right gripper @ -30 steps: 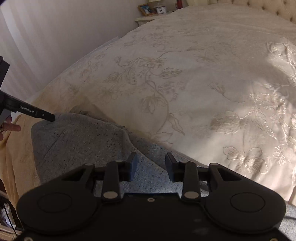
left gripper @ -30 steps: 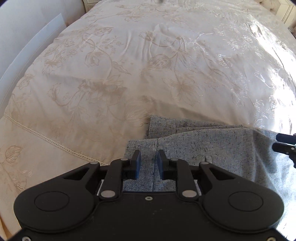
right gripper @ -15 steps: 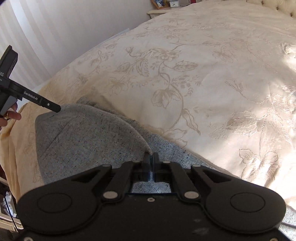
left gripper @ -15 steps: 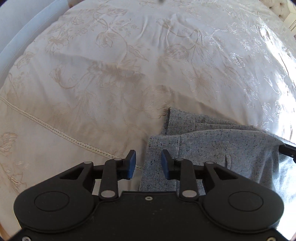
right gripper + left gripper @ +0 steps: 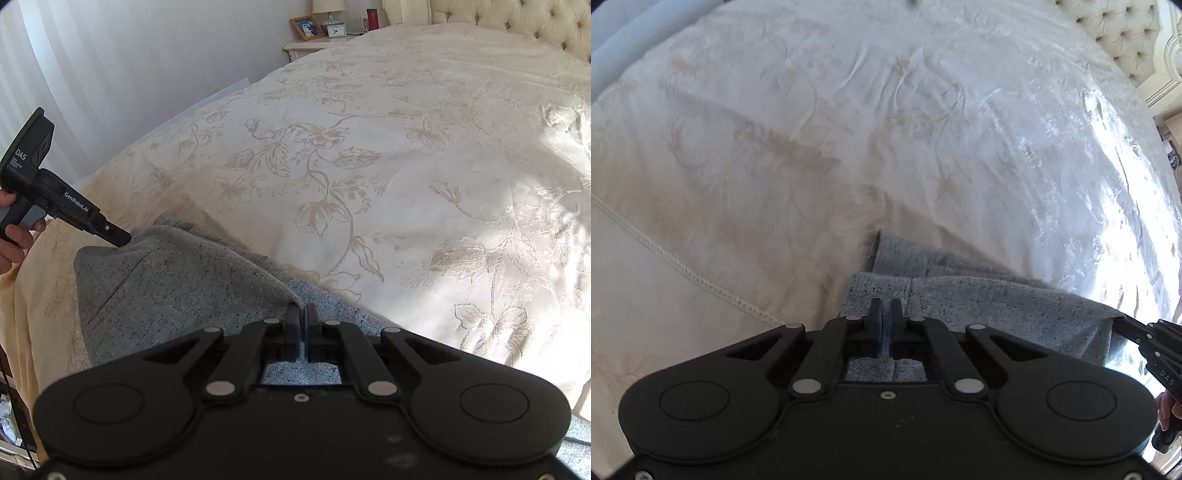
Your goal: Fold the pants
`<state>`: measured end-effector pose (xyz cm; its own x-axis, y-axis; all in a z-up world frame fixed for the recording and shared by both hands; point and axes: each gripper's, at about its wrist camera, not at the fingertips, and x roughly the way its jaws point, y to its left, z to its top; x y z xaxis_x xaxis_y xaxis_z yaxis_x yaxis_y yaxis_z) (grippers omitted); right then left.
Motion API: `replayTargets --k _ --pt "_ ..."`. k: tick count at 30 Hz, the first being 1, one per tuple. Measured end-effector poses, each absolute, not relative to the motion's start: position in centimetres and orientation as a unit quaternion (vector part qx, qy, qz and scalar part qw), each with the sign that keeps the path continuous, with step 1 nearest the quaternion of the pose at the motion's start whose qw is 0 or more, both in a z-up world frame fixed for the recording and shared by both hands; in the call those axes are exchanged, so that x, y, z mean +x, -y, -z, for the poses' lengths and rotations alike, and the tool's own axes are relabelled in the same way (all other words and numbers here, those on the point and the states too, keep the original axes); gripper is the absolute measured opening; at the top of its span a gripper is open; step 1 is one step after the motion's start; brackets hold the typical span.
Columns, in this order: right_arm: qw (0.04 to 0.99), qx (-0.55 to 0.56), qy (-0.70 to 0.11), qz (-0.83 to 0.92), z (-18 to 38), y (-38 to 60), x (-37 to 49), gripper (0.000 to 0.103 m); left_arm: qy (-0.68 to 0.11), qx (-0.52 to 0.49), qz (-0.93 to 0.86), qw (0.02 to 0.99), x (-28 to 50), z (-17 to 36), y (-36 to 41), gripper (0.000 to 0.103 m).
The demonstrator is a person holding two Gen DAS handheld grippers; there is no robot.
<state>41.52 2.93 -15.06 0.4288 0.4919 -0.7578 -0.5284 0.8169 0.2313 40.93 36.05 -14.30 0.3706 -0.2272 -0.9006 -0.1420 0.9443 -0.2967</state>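
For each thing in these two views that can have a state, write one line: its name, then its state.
Left gripper: shut on the pants.
Right gripper: shut on the pants.
Pants: grey, partly folded, pinched up at two points.
Bedspread: spread over the bed, lightly creased.

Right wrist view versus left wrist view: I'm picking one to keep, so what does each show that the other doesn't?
Only the right wrist view shows the nightstand with a picture frame, clock and lamp, and the curtain. Only the left wrist view shows the bedspread's stitched lace seam. Both show the grey pants on the floral bedspread, the tufted headboard, and the left gripper and right gripper, each shut on the pants.
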Motion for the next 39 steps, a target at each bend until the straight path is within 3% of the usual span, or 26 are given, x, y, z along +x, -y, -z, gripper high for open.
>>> replayTargets --k 6,12,15,19,23,33,39 --pt "0.867 -0.033 -0.423 -0.262 14.9 -2.9 42.3 0.003 -0.51 -0.072 -0.009 0.857 42.5 11.8 -32.5 0.003" --pt "0.839 -0.012 -0.501 -0.213 20.0 -3.1 45.2 0.005 -0.501 -0.04 0.022 0.864 41.1 11.1 -26.7 0.005" --pt "0.851 0.034 -0.489 -0.19 19.4 -2.2 44.8 0.016 -0.512 0.0 0.065 0.856 40.3 12.8 -22.7 0.018" --pt "0.865 0.089 -0.469 -0.157 17.4 0.7 42.6 0.019 -0.556 0.08 0.055 0.826 40.7 18.5 -19.6 0.017" --pt "0.876 0.119 -0.456 -0.102 15.5 6.3 38.7 0.019 -0.561 0.111 0.037 0.82 41.3 20.5 -18.6 0.017" --pt "0.872 0.136 -0.461 0.092 15.1 26.4 30.7 0.021 -0.534 0.123 0.004 0.836 39.5 16.3 -12.5 0.017" --pt "0.868 0.124 -0.454 0.159 15.5 37.4 30.1 0.028 -0.576 0.147 0.008 0.804 41.3 20.3 -8.3 0.018"
